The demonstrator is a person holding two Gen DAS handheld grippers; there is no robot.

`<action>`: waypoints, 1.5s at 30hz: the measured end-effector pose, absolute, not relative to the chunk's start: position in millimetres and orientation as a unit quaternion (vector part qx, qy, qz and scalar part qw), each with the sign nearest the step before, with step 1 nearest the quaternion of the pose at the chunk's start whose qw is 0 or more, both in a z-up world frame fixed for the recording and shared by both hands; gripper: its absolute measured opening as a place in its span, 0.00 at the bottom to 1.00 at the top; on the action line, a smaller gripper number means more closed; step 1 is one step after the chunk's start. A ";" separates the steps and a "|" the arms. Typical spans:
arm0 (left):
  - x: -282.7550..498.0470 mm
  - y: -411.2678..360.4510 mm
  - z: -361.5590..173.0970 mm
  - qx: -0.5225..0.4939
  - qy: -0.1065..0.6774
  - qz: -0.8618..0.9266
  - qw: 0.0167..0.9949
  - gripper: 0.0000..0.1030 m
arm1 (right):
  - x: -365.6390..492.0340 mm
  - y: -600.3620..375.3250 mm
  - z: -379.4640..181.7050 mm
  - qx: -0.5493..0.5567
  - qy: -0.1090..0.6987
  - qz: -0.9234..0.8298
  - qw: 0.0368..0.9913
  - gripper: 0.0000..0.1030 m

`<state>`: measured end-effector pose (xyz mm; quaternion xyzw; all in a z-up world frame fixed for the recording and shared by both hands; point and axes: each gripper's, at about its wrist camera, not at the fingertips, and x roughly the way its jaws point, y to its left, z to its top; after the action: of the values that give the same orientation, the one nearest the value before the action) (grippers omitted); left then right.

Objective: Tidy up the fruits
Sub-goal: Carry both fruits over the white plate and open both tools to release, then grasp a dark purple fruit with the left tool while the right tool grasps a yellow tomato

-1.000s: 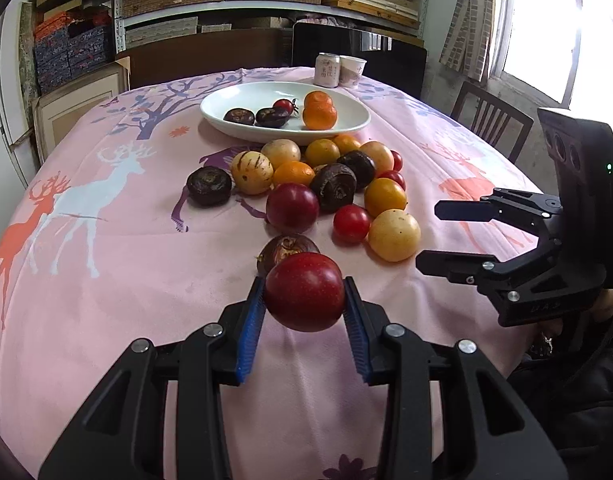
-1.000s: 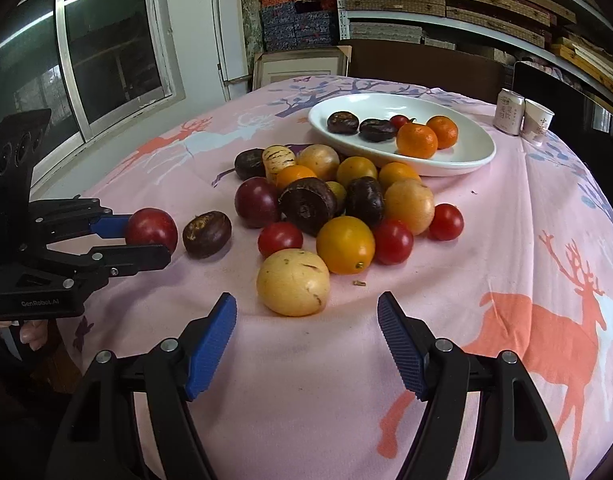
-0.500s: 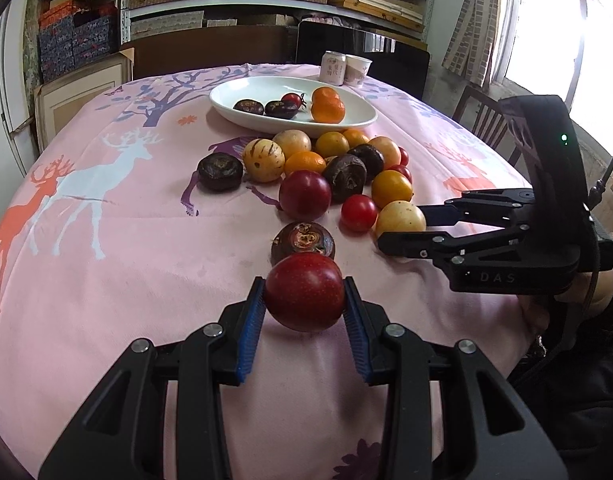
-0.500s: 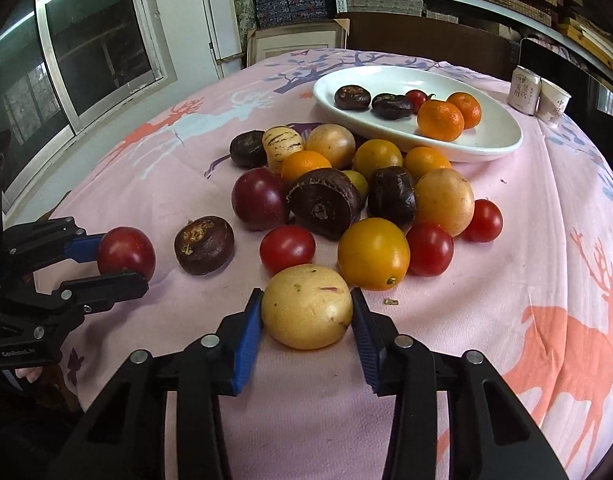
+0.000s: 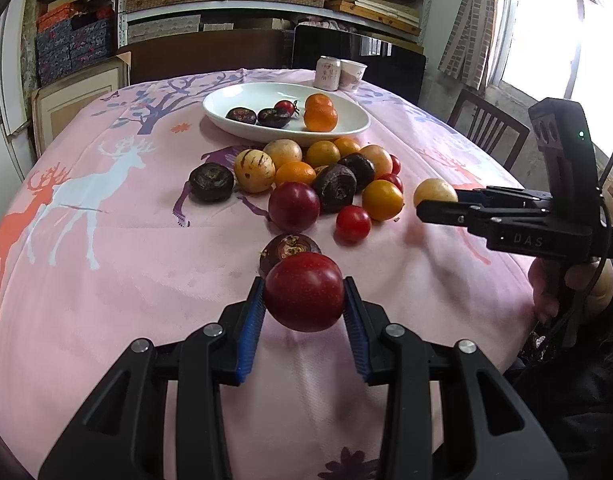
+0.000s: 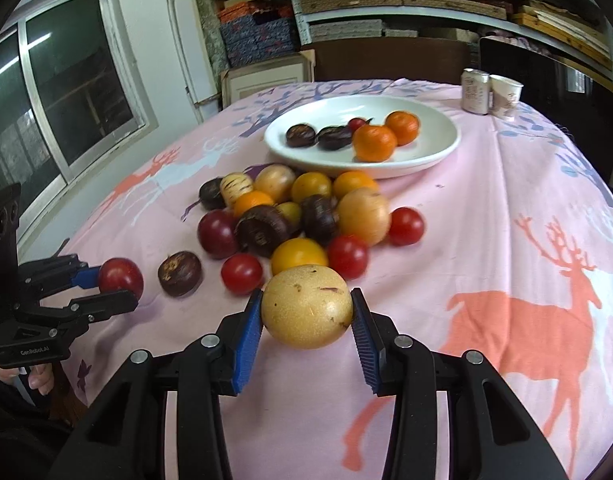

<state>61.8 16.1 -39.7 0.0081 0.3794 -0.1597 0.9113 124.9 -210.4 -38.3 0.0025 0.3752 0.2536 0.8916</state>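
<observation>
Our left gripper (image 5: 304,292) squeezes one smooth, round, dark red fruit (image 5: 304,291) between its blue ribbed pads, lifted above the table. Our right gripper (image 6: 306,306) holds one pale yellow fruit (image 6: 306,306), round and speckled; its jaws have just closed on it, and it sits off the cloth. Just past the red fruit lies one dark brown wrinkly fruit (image 5: 289,247). Farther out is a heap of round fruits (image 6: 298,216): red, orange, yellow and dark. The white oval plate (image 6: 426,152) behind the heap holds five: two oranges, two dark ones, one small red. Two cups (image 6: 490,92) stand behind it on the soft pink deer cloth (image 6: 506,220).
</observation>
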 end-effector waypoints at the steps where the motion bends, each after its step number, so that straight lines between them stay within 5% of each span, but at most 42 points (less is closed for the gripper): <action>1: 61.8 14.8 -39.1 0.009 0.379 -0.161 0.911 0.36 | 126.0 -215.1 -36.7 0.006 0.373 0.250 0.894 0.42; 14: 107.7 12.8 -2.1 0.013 0.353 -0.158 0.922 0.36 | 162.2 -265.0 6.8 0.056 0.319 0.214 0.922 0.42; 24: 235.1 14.7 20.4 -0.027 0.355 -0.133 0.925 0.36 | 264.1 -233.5 31.5 0.050 0.301 0.208 0.929 0.42; 34: 351.3 6.9 -13.7 -0.026 0.411 -0.093 0.907 0.37 | 363.3 -177.4 -1.1 0.020 0.321 0.203 0.925 0.43; 38: 345.0 7.5 -7.4 -0.031 0.380 -0.087 0.920 0.69 | 353.9 -184.2 0.6 0.024 0.304 0.200 0.931 0.58; 45: 280.0 2.5 9.5 -0.013 0.359 -0.115 0.926 0.70 | 308.5 -226.6 9.7 0.067 0.295 0.198 0.932 0.61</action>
<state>280.0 2.5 9.5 -0.0134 0.3586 -0.1148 0.9263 308.5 -226.6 9.7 0.0673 0.2954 0.1980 0.9322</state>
